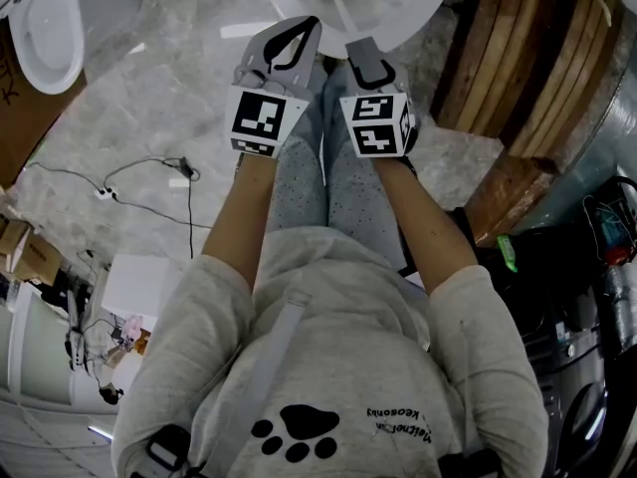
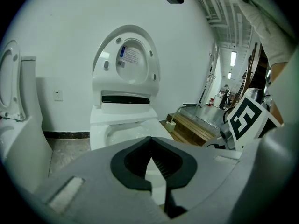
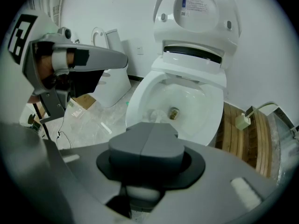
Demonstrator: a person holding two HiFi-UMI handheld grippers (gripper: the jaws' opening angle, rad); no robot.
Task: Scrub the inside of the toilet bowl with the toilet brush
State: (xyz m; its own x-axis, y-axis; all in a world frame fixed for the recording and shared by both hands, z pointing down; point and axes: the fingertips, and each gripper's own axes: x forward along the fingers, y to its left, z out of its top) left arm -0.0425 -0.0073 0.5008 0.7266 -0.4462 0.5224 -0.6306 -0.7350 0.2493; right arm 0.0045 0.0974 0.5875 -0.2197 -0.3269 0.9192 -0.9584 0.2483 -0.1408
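A white toilet bowl stands open just ahead of my knees, its lid raised against the wall. My right gripper is shut on the white handle of the toilet brush. The handle runs forward into the bowl, where the brush head lies near the drain. Beside it on the left, my left gripper hangs shut and holds nothing. It is apart from the brush, and its tips meet in front of the bowl's rim.
A second white toilet stands at the left, next to a cardboard box. A wooden platform lies right of the bowl. A thin cable trails over the grey floor at the left.
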